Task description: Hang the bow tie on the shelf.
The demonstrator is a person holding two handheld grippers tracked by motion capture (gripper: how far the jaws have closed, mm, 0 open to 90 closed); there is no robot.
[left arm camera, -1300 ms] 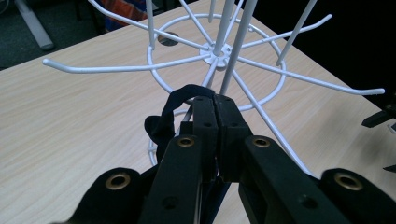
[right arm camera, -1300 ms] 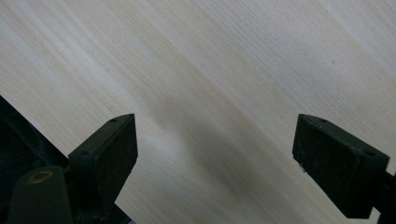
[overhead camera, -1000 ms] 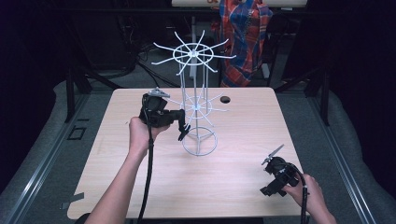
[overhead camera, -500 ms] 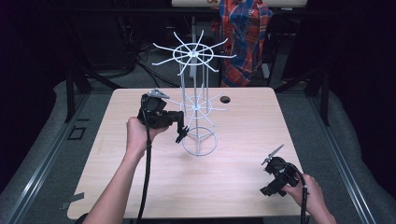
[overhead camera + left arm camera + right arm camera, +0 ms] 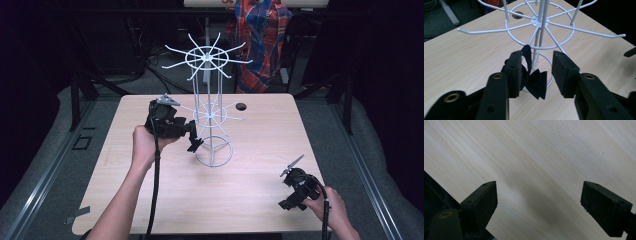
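A white wire rack with two tiers of hooks stands mid-table. A dark bow tie hangs by its strap from the lower ring of the rack; in the high view the bow tie dangles beside the rack's post. My left gripper has just been opening: the bow tie sits between the jaws, lying against the left one, with a gap to the right one. From the left, that gripper points at the rack. My right gripper rests open near the front right corner, and its view has bare wood between the jaws.
The pale wooden table has a round cable hole behind the rack. The rack's hooks stick out all round at two heights. A plaid cloth hangs beyond the far edge. Dark floor surrounds the table.
The left gripper's jaws have parted around the bow tie, and that hand has barely shifted. The right gripper has stayed where it was.
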